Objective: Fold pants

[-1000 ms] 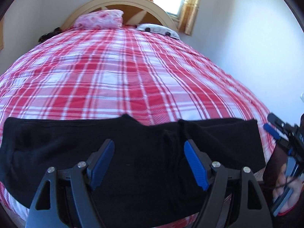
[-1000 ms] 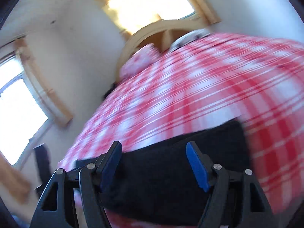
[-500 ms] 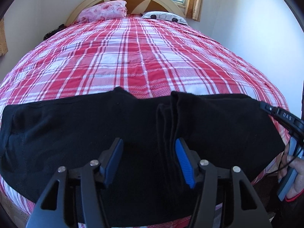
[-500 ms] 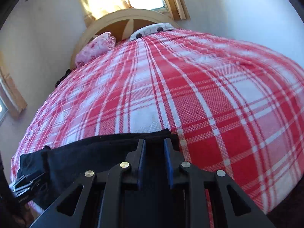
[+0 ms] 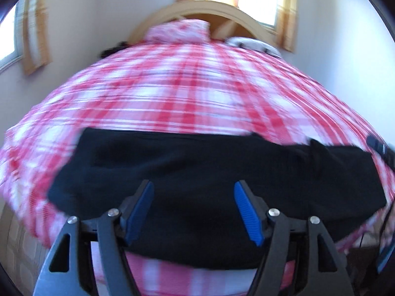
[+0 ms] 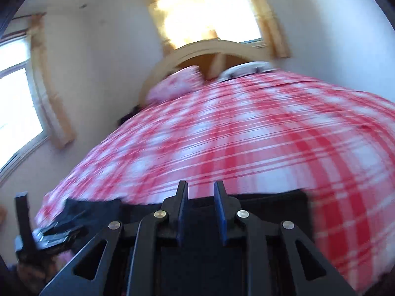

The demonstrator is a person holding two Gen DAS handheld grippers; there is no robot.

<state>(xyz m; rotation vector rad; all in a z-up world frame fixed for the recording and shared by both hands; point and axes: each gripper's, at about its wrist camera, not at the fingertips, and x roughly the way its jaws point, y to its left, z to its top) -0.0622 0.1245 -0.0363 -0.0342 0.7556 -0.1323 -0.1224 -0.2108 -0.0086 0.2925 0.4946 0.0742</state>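
Black pants (image 5: 197, 162) lie crosswise on the near end of a red plaid bed (image 5: 185, 93). My left gripper (image 5: 193, 185) hovers over their middle. Its jaws are apart and opening, and the pads press on nothing. A fold ridge (image 5: 313, 148) rises near the pants' right end, where the black body of the right gripper (image 5: 381, 149) shows. In the right wrist view my right gripper (image 6: 201, 187) has its jaws drawn narrow at the far edge of the pants (image 6: 271, 204). Black cloth fills the gap between the blue pads (image 6: 183, 212). Both views are motion-blurred.
A pink pillow (image 5: 180, 30) and a white one (image 5: 251, 43) lie at the wooden headboard (image 5: 209, 5) under a bright window (image 6: 209, 12). White walls flank the bed, and a second window (image 6: 17, 98) is on the left. The left gripper's frame (image 6: 49, 231) shows at the pants' left end.
The right jaws went from wide apart to narrow on the pants' far edge. The left jaws narrowed, then widened again, and that gripper slid left along the pants.
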